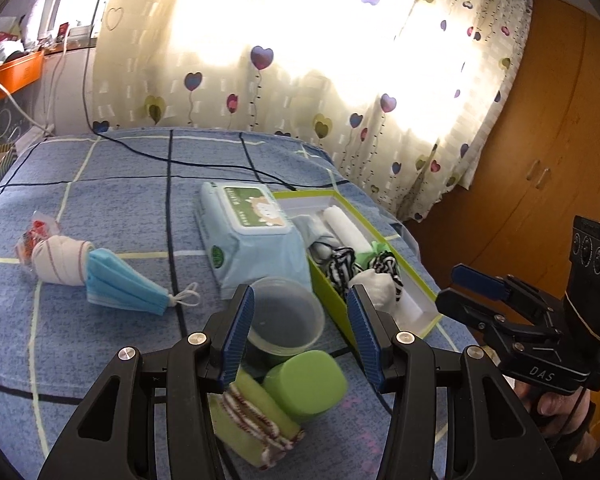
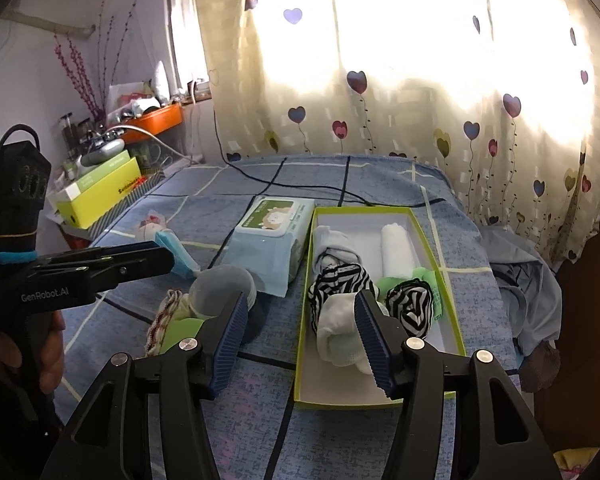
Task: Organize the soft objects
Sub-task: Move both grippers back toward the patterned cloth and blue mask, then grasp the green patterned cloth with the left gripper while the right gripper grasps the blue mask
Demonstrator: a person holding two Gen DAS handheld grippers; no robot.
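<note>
The white sock roll [image 2: 338,336] lies in the green box [image 2: 380,400] on the bed [image 2: 260,420] — the right tool [image 2: 304,344] gapes empty above; its finger could snag it. The left tool [image 1: 300,336], wide and empty, risks tipping the plastic tub [image 1: 288,316].

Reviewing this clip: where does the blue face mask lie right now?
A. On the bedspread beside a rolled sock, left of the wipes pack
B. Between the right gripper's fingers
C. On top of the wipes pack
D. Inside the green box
A: the mask lies flat on the bedspread, touching a rolled sock, left of the wipes pack and outside the green box.
</note>
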